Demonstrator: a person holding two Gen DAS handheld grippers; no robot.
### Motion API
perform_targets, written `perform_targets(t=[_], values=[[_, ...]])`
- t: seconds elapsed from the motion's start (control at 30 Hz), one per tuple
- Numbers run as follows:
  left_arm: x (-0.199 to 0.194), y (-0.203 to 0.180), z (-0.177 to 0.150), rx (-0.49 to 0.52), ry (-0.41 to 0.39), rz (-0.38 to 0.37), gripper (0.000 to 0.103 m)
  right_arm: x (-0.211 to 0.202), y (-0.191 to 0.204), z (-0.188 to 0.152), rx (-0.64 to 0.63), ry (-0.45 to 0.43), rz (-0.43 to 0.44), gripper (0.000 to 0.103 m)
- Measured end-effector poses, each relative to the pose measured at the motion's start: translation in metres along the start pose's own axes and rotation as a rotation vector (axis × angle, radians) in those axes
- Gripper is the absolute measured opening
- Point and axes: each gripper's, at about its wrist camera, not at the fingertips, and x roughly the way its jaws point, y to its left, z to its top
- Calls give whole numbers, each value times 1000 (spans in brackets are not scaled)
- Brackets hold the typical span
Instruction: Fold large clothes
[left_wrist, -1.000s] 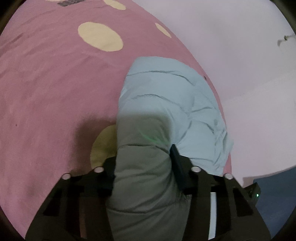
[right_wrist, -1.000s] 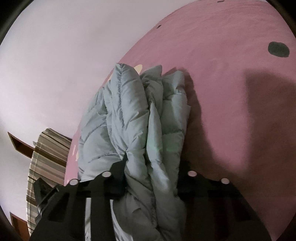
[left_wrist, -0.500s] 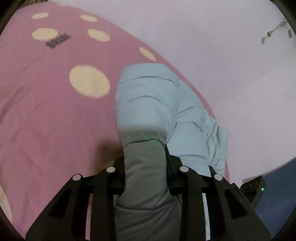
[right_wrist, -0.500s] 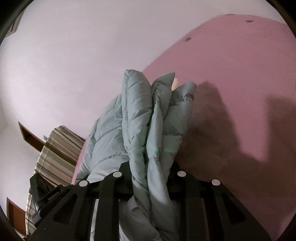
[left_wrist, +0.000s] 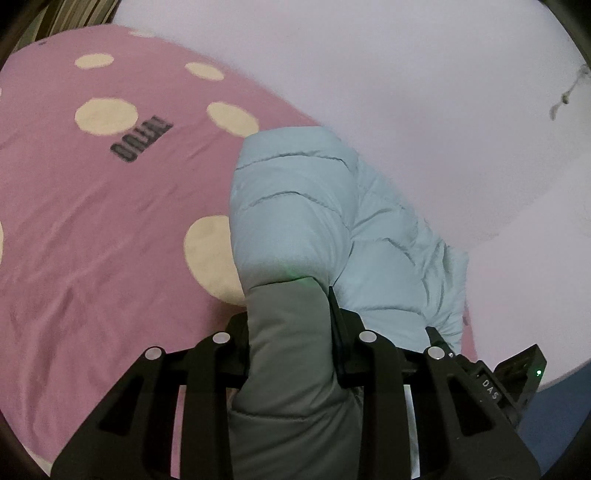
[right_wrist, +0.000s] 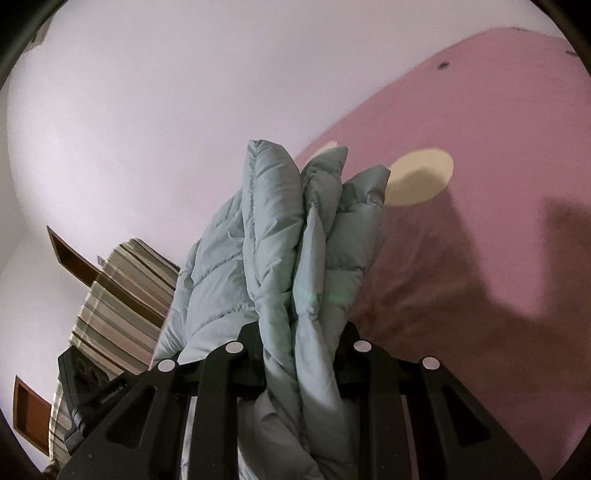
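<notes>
A pale blue quilted puffer jacket (left_wrist: 295, 206) is held up over a pink bed cover (left_wrist: 92, 221) with cream dots. My left gripper (left_wrist: 290, 314) is shut on one thick fold of the jacket, which rises ahead of the fingers. My right gripper (right_wrist: 301, 332) is shut on several bunched layers of the same jacket (right_wrist: 280, 236), which stand upright between the fingers. The right gripper's body shows at the lower right of the left wrist view (left_wrist: 517, 373).
The pink cover (right_wrist: 480, 258) carries dark lettering (left_wrist: 142, 142) and a cream dot (right_wrist: 419, 175). A plain white wall (left_wrist: 406, 74) runs behind the bed. Striped bedding (right_wrist: 118, 295) and brown wooden pieces (right_wrist: 70, 254) lie at the left of the right wrist view.
Both grippers have risen and tilted up with the jacket; more wall shows in both views. The jaws have closed tighter on the fabric than one second ago.
</notes>
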Motion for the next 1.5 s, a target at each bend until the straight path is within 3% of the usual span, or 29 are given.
perform_targets(t=[0.23, 0.97, 1.07, 1.33, 1.5], values=[[27, 29, -11, -21, 38, 28, 29, 24, -25, -17, 35, 51, -40, 23], [25, 31, -30, 2, 23, 51, 32, 47, -26, -17, 69, 74, -52, 26], [25, 28, -29, 14, 20, 69, 36, 47, -25, -17, 68, 77, -60, 29], [11, 21, -31, 60, -3, 132, 52, 36, -26, -16, 70, 66, -84, 51], [-3, 19, -36, 90, -19, 175, 66, 21, -30, -16, 75, 53, -98, 56]])
